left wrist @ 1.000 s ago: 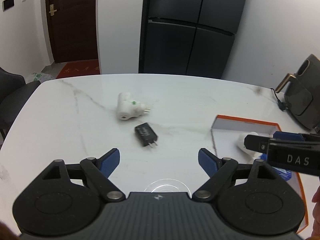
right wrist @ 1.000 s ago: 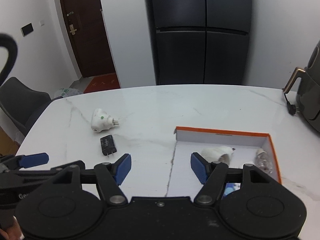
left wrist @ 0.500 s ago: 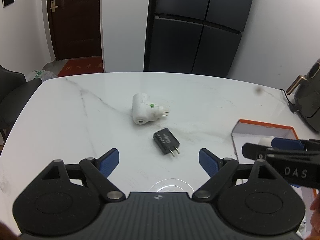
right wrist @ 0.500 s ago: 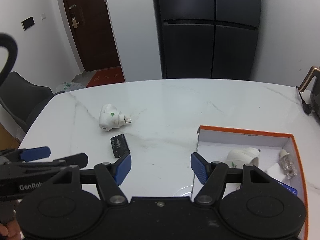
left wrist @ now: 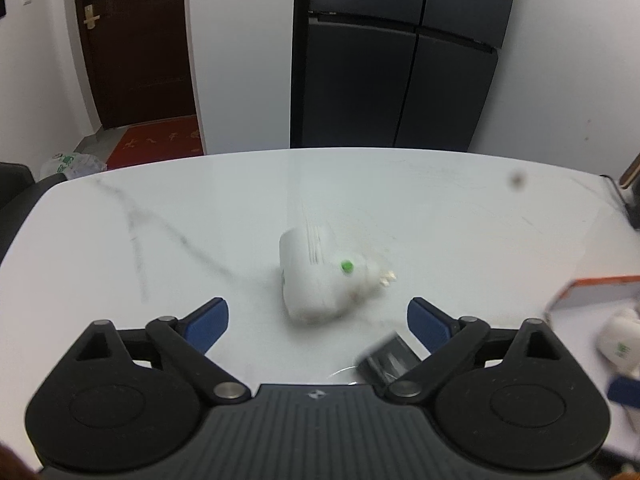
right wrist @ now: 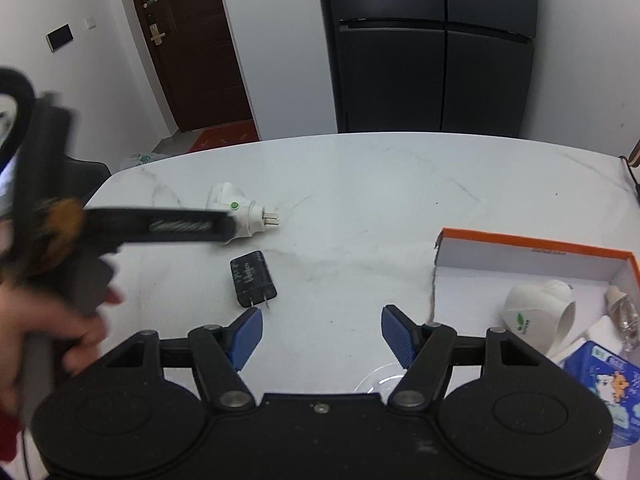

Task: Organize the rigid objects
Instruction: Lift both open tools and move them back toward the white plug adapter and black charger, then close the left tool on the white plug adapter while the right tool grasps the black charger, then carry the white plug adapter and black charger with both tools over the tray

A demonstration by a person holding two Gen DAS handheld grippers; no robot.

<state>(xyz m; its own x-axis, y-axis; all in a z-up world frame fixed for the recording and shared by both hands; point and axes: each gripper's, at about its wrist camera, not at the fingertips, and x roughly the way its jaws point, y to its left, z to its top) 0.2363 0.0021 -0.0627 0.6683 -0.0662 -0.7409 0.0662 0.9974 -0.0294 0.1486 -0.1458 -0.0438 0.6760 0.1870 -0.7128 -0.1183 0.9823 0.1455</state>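
Observation:
A white plug adapter [left wrist: 320,276] with a green dot lies on the white marble table [left wrist: 460,224], just ahead of my open, empty left gripper [left wrist: 318,320]. It also shows in the right wrist view [right wrist: 240,210], partly behind the left gripper's finger [right wrist: 160,230]. A black charger [right wrist: 253,278] lies near it; in the left wrist view the charger [left wrist: 386,360] is by the right finger. My right gripper [right wrist: 320,332] is open and empty above bare table, left of the orange-rimmed box [right wrist: 532,246].
The box holds a white adapter [right wrist: 538,312], a small clear bulb [right wrist: 624,316] and a blue carton [right wrist: 600,376]. A dark fridge [right wrist: 432,48] and a brown door [right wrist: 188,48] stand behind the table. A dark chair [left wrist: 16,188] is at the left.
My left gripper has moved forward and left toward the white adapter, which is now close between its fingers. My right gripper drifted left, so the box sits further right in its view.

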